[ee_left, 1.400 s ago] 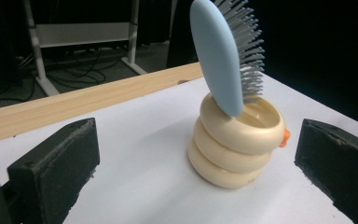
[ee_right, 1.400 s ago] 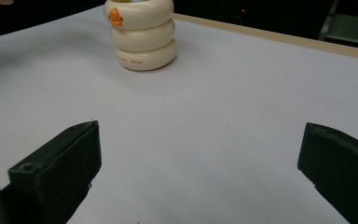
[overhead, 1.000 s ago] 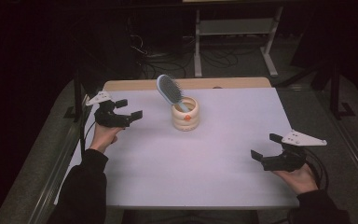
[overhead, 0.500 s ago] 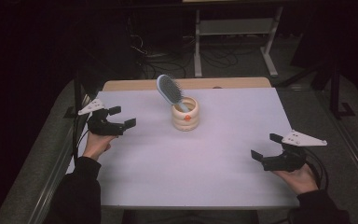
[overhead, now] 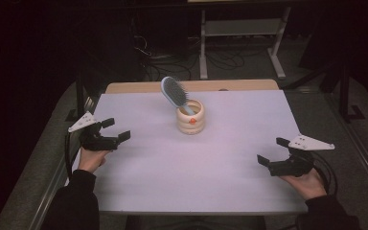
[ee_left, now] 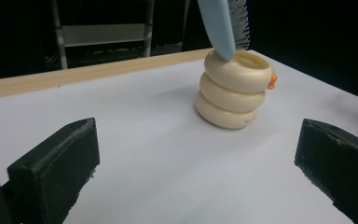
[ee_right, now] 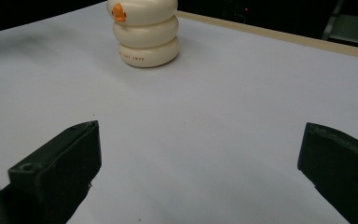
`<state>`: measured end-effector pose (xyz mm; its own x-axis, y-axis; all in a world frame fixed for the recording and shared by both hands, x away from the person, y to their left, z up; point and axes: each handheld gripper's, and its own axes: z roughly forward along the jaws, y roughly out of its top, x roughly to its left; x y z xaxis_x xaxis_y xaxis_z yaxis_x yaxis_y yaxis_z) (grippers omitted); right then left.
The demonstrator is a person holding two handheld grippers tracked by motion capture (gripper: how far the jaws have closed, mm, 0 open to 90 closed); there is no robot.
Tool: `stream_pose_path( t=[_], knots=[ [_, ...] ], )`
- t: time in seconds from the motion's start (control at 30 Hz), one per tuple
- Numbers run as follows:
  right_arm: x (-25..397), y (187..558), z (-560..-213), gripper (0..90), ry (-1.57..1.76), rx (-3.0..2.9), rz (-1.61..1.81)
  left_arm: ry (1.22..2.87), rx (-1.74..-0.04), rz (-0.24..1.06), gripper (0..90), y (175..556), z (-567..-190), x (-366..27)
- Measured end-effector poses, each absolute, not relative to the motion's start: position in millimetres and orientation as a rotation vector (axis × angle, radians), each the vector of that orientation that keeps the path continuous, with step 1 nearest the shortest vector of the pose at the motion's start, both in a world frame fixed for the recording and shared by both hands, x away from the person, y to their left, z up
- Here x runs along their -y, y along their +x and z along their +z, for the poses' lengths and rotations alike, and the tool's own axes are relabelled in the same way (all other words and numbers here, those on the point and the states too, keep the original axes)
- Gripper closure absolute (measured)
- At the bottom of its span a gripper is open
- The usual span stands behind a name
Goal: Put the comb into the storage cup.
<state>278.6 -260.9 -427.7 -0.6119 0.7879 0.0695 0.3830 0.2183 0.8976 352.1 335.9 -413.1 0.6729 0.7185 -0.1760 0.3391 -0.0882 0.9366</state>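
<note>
Your left gripper [overhead: 112, 133] sits at 9 o'clock of the table [overhead: 196, 177] and your right gripper [overhead: 274, 153] at 4 o'clock, both with jaws spread wide and holding nothing, well apart from the brush [overhead: 174, 92]. The brush stands tilted in the cream holder [overhead: 190, 119] just past the table's middle (handle down, head leaning to 11 o'clock). I judge the placing step done, so next you only rest.

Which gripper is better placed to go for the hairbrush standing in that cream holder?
Left, probably. The left gripper is open and sits nearer the holder, and the hairbrush leans toward that side. The right gripper, also open, sits farther off at the table's near right corner.
</note>
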Motion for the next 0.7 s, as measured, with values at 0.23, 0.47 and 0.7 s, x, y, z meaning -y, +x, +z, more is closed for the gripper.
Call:
stream_pose_path(
  t=[0.23,0.47,0.7],
  knots=[
    [260.9,278.4,-428.3,0.0,1.087,-2.096,1.364,1.660,-0.882,0.430,0.0,339.4,-419.8,-346.9],
    [261.8,278.9,-429.6,0.0,1.088,-2.097,1.373,1.655,-0.889,0.483,0.0,324.5,-425.7,-355.2],
    [263.7,280.1,-432.4,0.0,1.106,-2.103,1.378,1.656,-0.896,0.476,0.0,304.3,-431.7,-360.1]
  ],
)
